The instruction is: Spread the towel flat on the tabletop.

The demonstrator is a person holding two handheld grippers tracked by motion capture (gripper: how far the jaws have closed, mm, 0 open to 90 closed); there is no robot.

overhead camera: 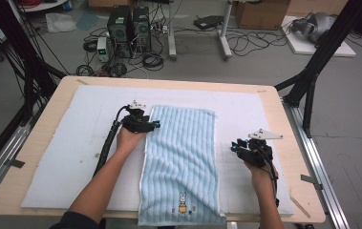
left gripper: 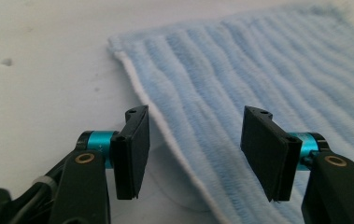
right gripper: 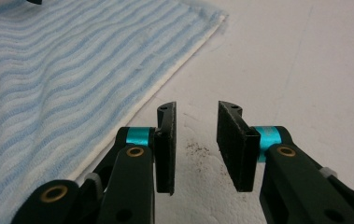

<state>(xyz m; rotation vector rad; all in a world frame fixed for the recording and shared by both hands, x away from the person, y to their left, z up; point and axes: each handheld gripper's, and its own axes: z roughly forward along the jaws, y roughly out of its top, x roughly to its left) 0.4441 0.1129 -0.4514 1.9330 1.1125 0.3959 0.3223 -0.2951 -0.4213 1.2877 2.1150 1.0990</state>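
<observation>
A light blue striped towel (overhead camera: 183, 157) lies lengthwise on the white mat (overhead camera: 73, 143), with a small rabbit picture (overhead camera: 182, 202) near its front edge. My left gripper (overhead camera: 155, 125) sits at the towel's left edge near the far corner. In the left gripper view its jaws (left gripper: 195, 121) stand open astride the towel's white hem (left gripper: 165, 135), and the pads do not press on it. My right gripper (overhead camera: 233, 147) hovers over the bare mat, a little to the right of the towel (right gripper: 72, 70). Its jaws (right gripper: 195, 109) are open with nothing between them.
The mat covers most of a light wooden table (overhead camera: 45, 119). Dark specks (right gripper: 195, 148) mark the mat under the right gripper. Beyond the table are computer towers (overhead camera: 128, 26), loose cables and black frame posts (overhead camera: 312, 71) on the floor.
</observation>
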